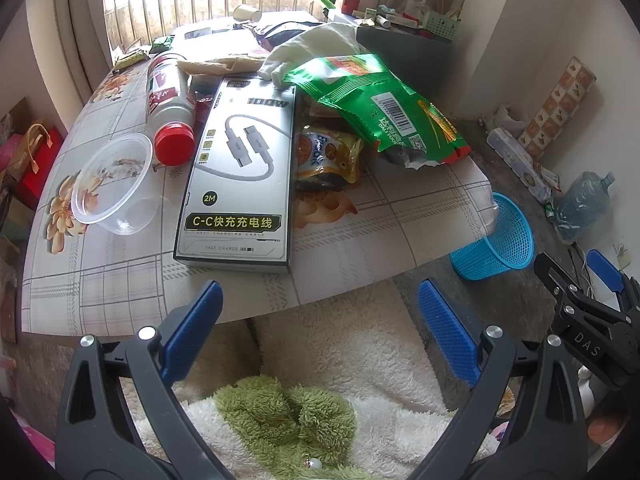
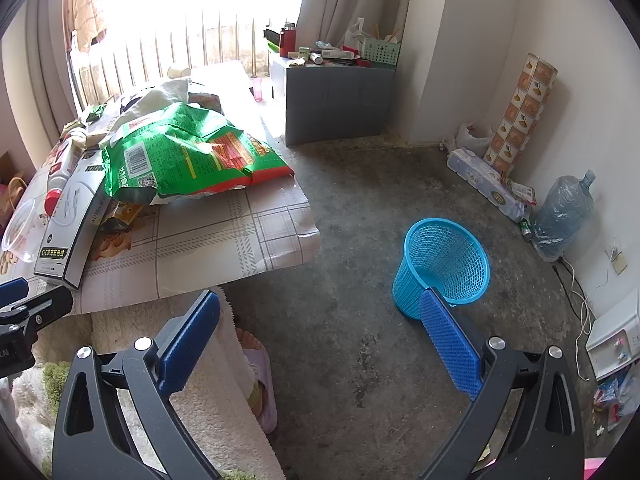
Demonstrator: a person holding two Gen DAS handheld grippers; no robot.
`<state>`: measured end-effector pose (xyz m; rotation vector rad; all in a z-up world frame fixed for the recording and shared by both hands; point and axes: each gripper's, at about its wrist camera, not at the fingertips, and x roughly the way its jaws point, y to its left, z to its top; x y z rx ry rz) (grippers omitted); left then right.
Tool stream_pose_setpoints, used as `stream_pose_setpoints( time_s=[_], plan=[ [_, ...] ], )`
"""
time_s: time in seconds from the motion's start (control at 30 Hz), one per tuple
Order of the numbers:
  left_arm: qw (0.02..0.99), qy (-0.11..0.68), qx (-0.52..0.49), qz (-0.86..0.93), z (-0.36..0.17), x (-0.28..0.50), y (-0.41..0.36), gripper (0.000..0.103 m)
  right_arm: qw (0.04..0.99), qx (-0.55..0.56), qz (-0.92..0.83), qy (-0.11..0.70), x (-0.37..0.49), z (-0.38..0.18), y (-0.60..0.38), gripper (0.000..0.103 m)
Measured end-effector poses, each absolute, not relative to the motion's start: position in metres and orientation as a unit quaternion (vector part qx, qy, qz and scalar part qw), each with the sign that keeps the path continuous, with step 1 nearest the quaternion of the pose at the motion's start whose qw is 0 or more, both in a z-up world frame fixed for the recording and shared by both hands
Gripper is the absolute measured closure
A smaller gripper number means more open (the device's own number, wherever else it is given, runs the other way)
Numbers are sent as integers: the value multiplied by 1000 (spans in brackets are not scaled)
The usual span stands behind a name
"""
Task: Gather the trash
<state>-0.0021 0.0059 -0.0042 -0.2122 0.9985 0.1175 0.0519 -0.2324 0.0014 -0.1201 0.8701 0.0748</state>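
Trash lies on the table point(image 1: 360, 248): a white cable box point(image 1: 240, 168), a big green snack bag point(image 1: 384, 108), a yellow snack packet point(image 1: 328, 156), a red-capped white bottle point(image 1: 168, 108) and a clear plastic bowl point(image 1: 112, 184). A blue mesh basket point(image 2: 444, 264) stands on the floor right of the table. My left gripper point(image 1: 320, 304) is open and empty, just short of the table's near edge. My right gripper point(image 2: 320, 320) is open and empty above the floor, its right finger point(image 2: 452, 344) overlapping the basket in view. The green bag point(image 2: 188, 156) and box point(image 2: 72, 212) also show in the right wrist view.
A white fleece blanket point(image 1: 352, 352) with green plush point(image 1: 280, 412) lies below the table edge. A slipper point(image 2: 260, 380) is on the floor. A grey cabinet point(image 2: 336, 100), a paper-roll pack point(image 2: 488, 184) and a water jug point(image 2: 560, 216) stand along the walls.
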Motion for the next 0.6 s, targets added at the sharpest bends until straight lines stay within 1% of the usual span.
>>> stream_pose_setpoints(
  time_s=[0.6],
  plan=[
    [872, 476, -101, 59, -1, -1, 9, 9, 905, -57, 37, 421, 52, 3, -231, 6]
  ],
)
